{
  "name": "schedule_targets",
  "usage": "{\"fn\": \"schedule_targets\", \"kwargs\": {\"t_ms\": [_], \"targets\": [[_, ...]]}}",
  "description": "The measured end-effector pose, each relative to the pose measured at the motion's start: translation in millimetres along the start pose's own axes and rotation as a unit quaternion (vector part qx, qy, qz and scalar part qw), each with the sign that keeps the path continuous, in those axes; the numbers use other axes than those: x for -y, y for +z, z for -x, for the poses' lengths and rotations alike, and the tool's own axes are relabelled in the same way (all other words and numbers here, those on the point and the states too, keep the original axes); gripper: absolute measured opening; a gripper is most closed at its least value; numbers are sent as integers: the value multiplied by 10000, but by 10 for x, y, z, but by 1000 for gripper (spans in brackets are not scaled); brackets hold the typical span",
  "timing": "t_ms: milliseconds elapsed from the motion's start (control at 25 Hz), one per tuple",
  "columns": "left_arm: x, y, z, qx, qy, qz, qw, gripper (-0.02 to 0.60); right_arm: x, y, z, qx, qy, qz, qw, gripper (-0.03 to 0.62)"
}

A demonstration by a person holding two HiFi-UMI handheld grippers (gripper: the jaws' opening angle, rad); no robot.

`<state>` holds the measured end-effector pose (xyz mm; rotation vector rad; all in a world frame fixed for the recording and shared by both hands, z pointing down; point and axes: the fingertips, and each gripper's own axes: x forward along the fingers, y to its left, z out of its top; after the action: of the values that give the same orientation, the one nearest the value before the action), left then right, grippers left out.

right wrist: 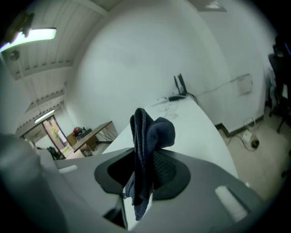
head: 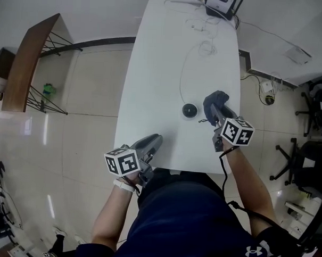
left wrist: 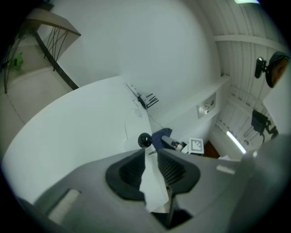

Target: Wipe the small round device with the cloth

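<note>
The cloth [right wrist: 148, 136] is soft, fuzzy fabric. The small round device [head: 190, 110] beside the cloth is shiny black. The table [head: 151, 98] under the cloth looks smooth and white.

Head view: high above, facing steeply down; takes in table [head: 153, 71] lengthwise, floor [head: 88, 95] either side, both grippers at near edge.
View on left gripper [head: 156, 139]: low over table's near end, facing along jaws across top toward wall [left wrist: 136, 41]; device [left wrist: 145, 140] just ahead, right gripper [left wrist: 173, 144] beside it.
View on right gripper: low, tilted, facing along table to far end; cloth [right wrist: 146, 136] very close, filling centre.
All three share tabletop; head and left views share device.
</note>
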<state>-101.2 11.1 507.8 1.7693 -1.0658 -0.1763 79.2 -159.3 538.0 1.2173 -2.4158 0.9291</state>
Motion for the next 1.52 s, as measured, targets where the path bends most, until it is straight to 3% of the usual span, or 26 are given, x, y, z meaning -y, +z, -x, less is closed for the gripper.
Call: {"fn": "schedule_targets", "kwargs": {"t_ms": [120,240,360,480,520,560,600,640,680,720,800,840,880,960,1040,1120,1240,1320,1400,1520], "targets": [[10,22,-57,-6,-26,-106,9999,86,-493,239,24,40,171,1585,9872,98],[74,71,-129,-24,-7,-491,9988,86,-948,229,-100,-25,147,3291,9442,98],[75,183,-124,55,63,-800,9968,86,-1487,-61,-190,-181,513,4687,8817,98],[3,288,-95,147,143,-829,9964,86,-1644,-644,-216,-514,788,5979,7960,98],[-24,301,-83,147,160,-822,9964,86,-1621,-811,-190,-604,838,6248,7739,98],[-54,306,-68,131,174,-818,9964,84,-1579,-945,-154,-691,883,6384,7615,98],[-86,307,-52,108,191,-811,9965,81,-1522,-1040,-114,-781,920,6375,7610,98],[-119,307,-38,85,208,-793,9966,81,-1449,-1092,-75,-871,937,6208,7735,98],[-149,305,-29,64,222,-764,9968,81,-1357,-1098,-35,-952,928,5872,7985,98],[-173,298,-28,39,228,-727,9971,80,-1247,-1065,5,-1008,895,5371,8327,98],[-199,267,-46,-39,209,-653,9976,78,-1010,-946,84,-1017,828,4012,9066,98],[-201,243,-61,-91,186,-619,9979,78,-901,-896,123,-986,835,3273,9360,98],[-197,218,-79,-142,155,-586,9981,78,-815,-851,163,-944,888,2571,9577,98],[-173,179,-114,-204,77,-520,9984,78,-741,-715,234,-801,1085,1320,9820,98],[-143,159,-129,-220,5,-466,9987,78,-707,-505,265,-543,1196,269,9910,98],[-122,159,-125,-220,-39,-430,9988,78,-647,-288,239,-282,1153,-569,9913,98],[-126,188,-97,-221,-41,-431,9988,75,-696,-149,90,-403,1157,-1093,9864,98],[-141,206,-75,-234,-2,-486,9985,71,-853,-241,-36,-964,1119,-684,9867,98],[-158,216,-57,-247,46,-564,9981,67,-1039,-392,-114,-1475,1095,125,9829,98],[-199,194,-32,-277,95,-633,9976,67,-1327,-681,-50,-1856,1526,1141,9640,100]]}}
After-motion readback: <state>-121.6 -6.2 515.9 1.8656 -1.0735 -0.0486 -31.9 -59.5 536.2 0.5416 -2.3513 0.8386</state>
